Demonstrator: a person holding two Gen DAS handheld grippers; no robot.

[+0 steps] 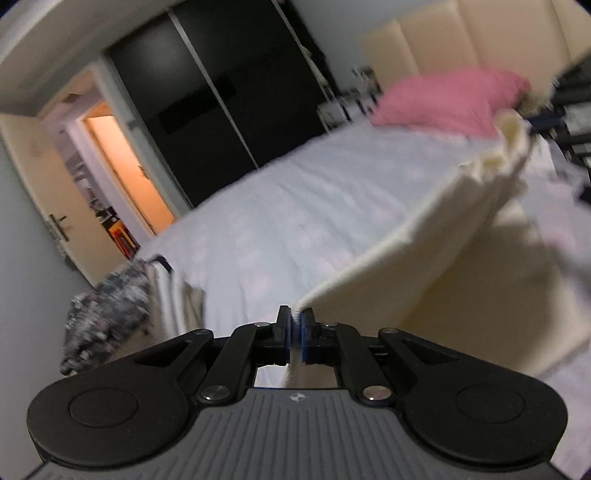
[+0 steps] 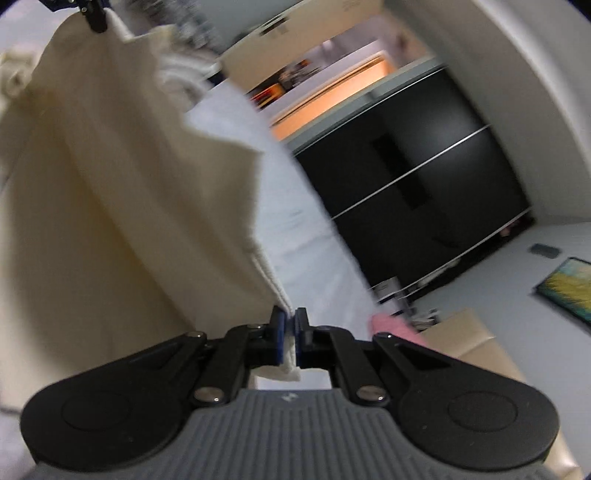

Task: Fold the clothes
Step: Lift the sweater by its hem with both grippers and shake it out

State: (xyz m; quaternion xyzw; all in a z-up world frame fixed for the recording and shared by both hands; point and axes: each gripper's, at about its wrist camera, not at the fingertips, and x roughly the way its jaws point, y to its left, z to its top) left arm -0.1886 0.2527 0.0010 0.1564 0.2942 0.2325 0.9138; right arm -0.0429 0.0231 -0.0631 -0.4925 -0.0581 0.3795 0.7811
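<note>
A cream garment (image 1: 436, 258) is held stretched in the air above a white bed (image 1: 295, 206). My left gripper (image 1: 295, 323) is shut on one ribbed edge corner of it. My right gripper (image 2: 290, 321) is shut on another edge of the same cream garment (image 2: 110, 192). In the right wrist view the left gripper's fingers (image 2: 94, 18) show at the top left, pinching the far corner. In the left wrist view the right gripper is at the far right edge, blurred. Both views are motion-blurred.
A pink pillow (image 1: 450, 101) lies by the cream padded headboard (image 1: 461, 40). A patterned dark cloth and folded white items (image 1: 110, 314) lie at the bed's near left corner. A black sliding wardrobe (image 2: 424, 184) and an open door (image 1: 122, 173) stand beyond the bed.
</note>
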